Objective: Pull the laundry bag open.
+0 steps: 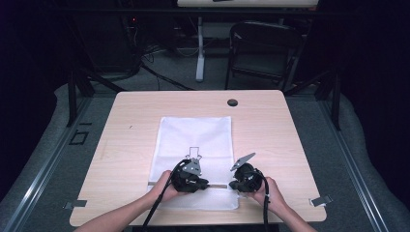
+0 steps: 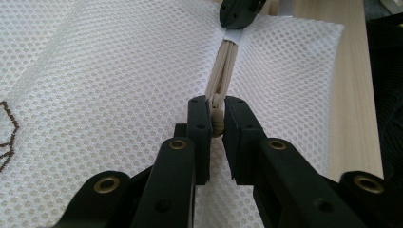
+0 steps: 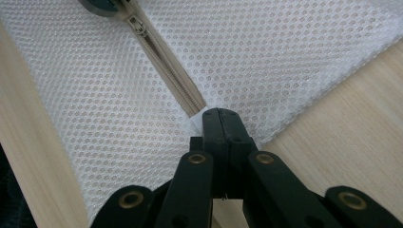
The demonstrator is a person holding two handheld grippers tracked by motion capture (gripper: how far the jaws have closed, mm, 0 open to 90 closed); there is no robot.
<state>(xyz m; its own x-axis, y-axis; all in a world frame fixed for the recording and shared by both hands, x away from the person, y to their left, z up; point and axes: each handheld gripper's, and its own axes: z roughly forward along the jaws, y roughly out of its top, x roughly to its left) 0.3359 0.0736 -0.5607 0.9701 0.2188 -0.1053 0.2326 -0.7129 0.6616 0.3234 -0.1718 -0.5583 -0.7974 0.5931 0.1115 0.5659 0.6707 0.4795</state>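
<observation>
A white mesh bag (image 1: 196, 130) lies flat on the wooden table (image 1: 125, 121), with a beige zipper (image 1: 217, 185) running across its near end. My left gripper (image 1: 207, 183) is shut on the beige zipper pull (image 2: 217, 124), which sits pinched between the jaws of the left gripper (image 2: 217, 107). My right gripper (image 1: 232, 185) is shut on the bag's fabric at the zipper's end. In the right gripper view the right gripper (image 3: 218, 114) clamps there and the zipper (image 3: 164, 64) runs away to the upper left. A hand holds each gripper.
A small brown outline (image 1: 194, 152) is stitched on the bag. A black grommet (image 1: 232, 102) sits in the table's far side. Metal clips (image 1: 320, 200) mark the front corners. A dark chair (image 1: 263, 48) and a table leg stand on the floor beyond.
</observation>
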